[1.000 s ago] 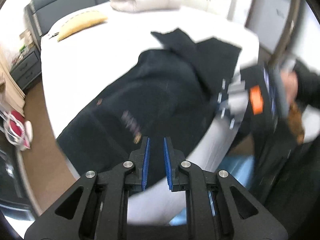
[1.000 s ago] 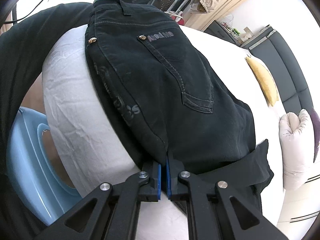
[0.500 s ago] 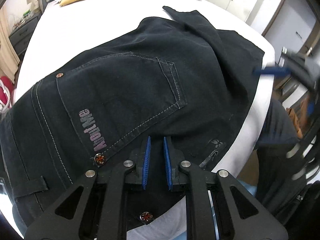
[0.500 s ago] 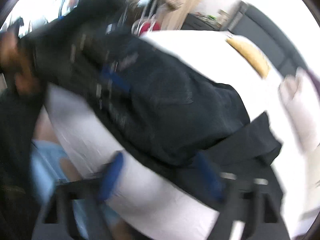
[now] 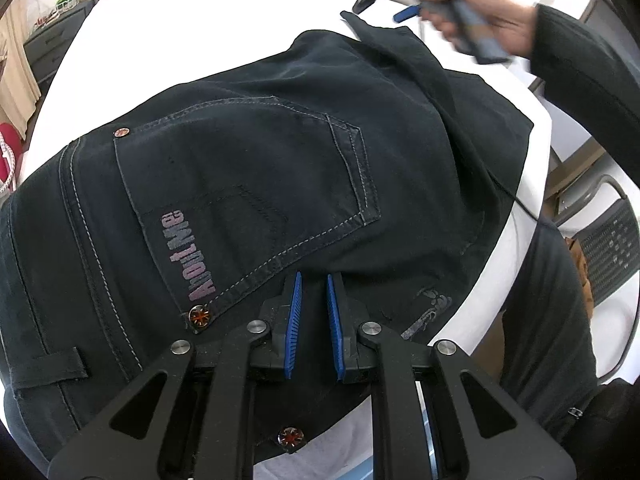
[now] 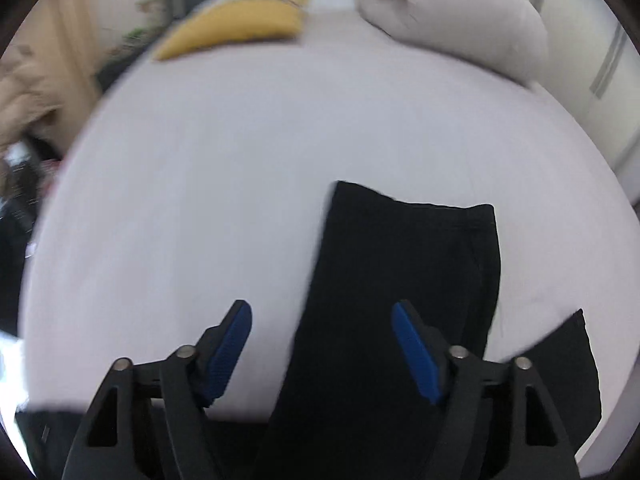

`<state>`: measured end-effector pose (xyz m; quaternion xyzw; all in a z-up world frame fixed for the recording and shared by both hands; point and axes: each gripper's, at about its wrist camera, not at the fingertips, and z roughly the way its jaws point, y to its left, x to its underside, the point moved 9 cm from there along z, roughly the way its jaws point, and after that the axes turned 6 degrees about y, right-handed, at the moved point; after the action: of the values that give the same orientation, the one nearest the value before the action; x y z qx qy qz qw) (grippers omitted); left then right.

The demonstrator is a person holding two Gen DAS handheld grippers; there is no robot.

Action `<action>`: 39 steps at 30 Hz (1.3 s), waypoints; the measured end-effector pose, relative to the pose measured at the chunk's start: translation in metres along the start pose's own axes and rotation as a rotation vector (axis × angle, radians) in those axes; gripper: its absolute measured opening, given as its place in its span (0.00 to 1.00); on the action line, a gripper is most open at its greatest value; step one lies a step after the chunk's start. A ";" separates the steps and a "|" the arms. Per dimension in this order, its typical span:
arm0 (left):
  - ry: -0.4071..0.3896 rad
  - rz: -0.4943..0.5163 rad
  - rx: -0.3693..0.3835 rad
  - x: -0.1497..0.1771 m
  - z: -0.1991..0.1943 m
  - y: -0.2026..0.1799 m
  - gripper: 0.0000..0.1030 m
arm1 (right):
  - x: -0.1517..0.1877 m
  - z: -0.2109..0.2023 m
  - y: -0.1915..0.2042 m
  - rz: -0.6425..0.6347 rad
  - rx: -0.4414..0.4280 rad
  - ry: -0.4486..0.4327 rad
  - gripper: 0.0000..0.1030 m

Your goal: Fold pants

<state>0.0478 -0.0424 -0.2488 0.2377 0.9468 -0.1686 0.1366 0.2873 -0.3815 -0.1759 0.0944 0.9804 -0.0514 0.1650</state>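
The black pants (image 5: pixel 280 184) lay spread on the white bed (image 5: pixel 168 60), seat side up, with the waistband at the bed's near edge and the legs reaching toward its middle. The left gripper (image 5: pixel 312 312) hung just above the denim beside the back pocket (image 5: pixel 248 200), its blue pads a narrow gap apart with nothing clamped between them. The right gripper (image 6: pixel 322 344) hovered over a pant leg (image 6: pixel 404 264) farther up the bed, jaws wide and closing, with cloth below them but not pinched. A yellow pillow (image 6: pixel 236 28) and a pale rolled duvet (image 6: pixel 452 20) sat at the bed's far end.
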 end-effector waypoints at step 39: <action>0.075 0.024 -0.088 -0.026 0.018 -0.019 0.13 | 0.193 -0.006 -0.423 1.174 -0.675 -0.360 0.69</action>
<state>0.0632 -0.0756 -0.2512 0.2490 0.9548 -0.1163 0.1130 0.0207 -0.7615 -0.2048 0.5422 0.6871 0.3386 0.3455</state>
